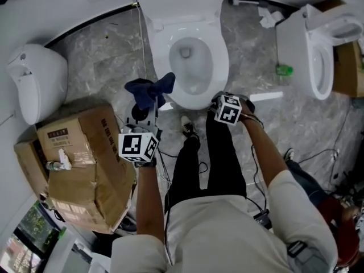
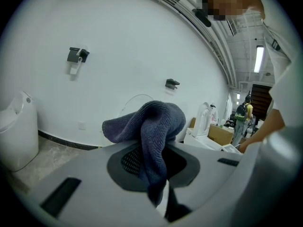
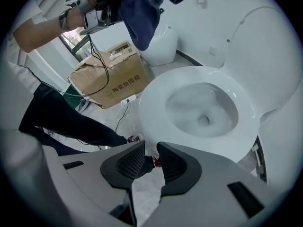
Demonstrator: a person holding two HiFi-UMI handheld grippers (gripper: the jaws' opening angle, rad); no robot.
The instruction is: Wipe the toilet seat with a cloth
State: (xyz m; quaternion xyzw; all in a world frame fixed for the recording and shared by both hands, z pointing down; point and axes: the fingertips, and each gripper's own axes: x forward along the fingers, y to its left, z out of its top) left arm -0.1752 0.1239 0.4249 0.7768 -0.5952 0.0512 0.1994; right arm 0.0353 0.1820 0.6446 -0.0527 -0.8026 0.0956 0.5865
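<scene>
White and shiny, the toilet (image 1: 182,1) is standing at twelve o'clock from the person, with its lid up. Its seat (image 1: 161,61) is not being wiped yet. A brown cardboard box (image 1: 85,164) is slumping at eight o'clock.

The left gripper (image 2: 152,171) is pinching the blue cloth (image 1: 149,90) tight between its jaws. It is holding the cloth in the air at eleven o'clock, near the seat's edge but not touching it. The right gripper (image 3: 150,156) is pointing down at the front of the bowl, at one o'clock. Its jaws are standing a little apart, with nothing in them.

I think the cloth could slip. Only a fold is being pinched and the rest is flopping loose, so it might drop into the bowl. The empty gripper might also bump the rim.
</scene>
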